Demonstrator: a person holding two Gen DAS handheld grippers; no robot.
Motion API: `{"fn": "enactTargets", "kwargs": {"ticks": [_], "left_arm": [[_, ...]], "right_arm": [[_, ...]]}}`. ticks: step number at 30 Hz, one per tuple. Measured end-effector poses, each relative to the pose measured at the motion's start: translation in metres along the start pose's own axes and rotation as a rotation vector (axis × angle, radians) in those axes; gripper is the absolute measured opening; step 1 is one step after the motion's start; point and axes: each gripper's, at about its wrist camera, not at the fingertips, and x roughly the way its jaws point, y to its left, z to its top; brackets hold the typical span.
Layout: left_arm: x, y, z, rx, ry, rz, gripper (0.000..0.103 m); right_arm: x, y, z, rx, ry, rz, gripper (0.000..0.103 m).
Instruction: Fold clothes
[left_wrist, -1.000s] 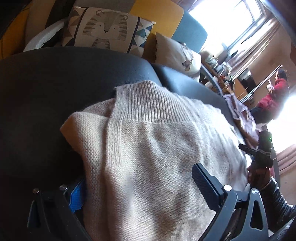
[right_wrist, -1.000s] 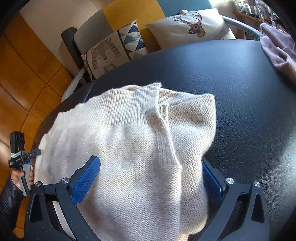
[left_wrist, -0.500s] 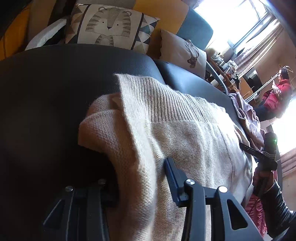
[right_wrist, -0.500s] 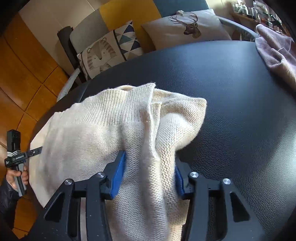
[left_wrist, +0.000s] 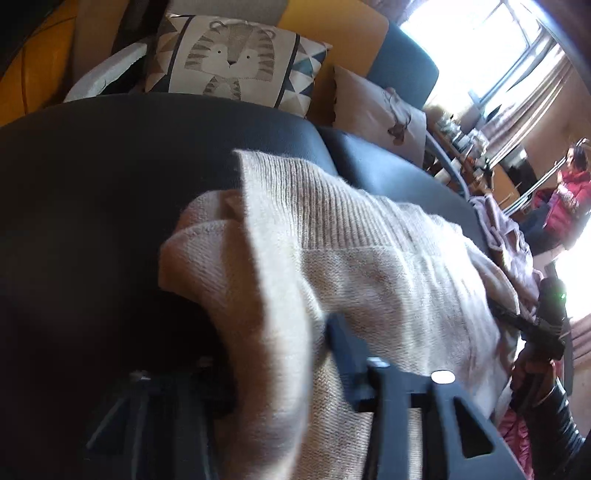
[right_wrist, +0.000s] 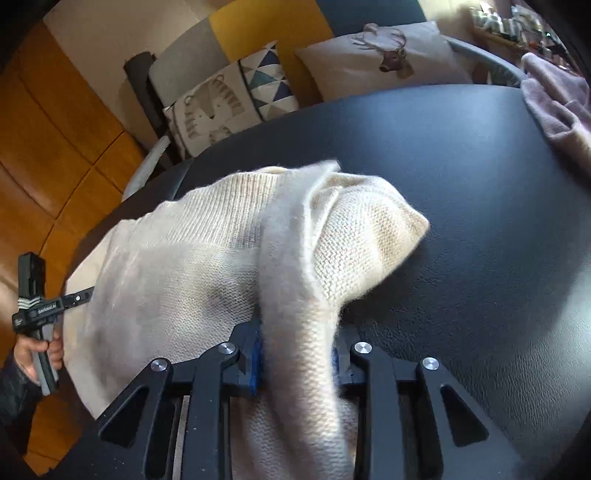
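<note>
Both hand-held grippers, left (left_wrist: 273, 373) and right (right_wrist: 297, 360), are closing on bunched sweater (right_wrist: 207, 273); thick folds could slip free when lifted.

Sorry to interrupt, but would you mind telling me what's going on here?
A person is folding a cream knitted sweater spread on a dark padded surface, holding a gripper in each hand. The left gripper and right gripper each have a bunched fold of the knit between their closing jaws, one near each side of the garment. A pinkish garment lies further along the surface, untouched.
</note>
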Motion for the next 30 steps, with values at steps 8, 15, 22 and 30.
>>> {"fn": "enactTargets", "kwargs": {"ticks": [8, 15, 22, 30], "left_arm": [[-0.013, -0.004, 0.002, -0.025, -0.052, 0.018, 0.020], [-0.037, -0.007, 0.004, -0.033, -0.110, 0.003, 0.020], [-0.079, 0.009, 0.004, -0.057, -0.179, 0.000, 0.020], [-0.153, 0.068, -0.010, -0.124, -0.288, 0.074, 0.020]], "right_arm": [[-0.018, 0.011, 0.005, 0.003, -0.052, -0.024, 0.025], [-0.032, 0.035, 0.019, -0.037, -0.091, -0.022, 0.025], [-0.037, 0.078, 0.036, -0.123, -0.111, 0.020, 0.025], [0.007, 0.166, 0.058, -0.244, -0.081, 0.130, 0.025]]}}
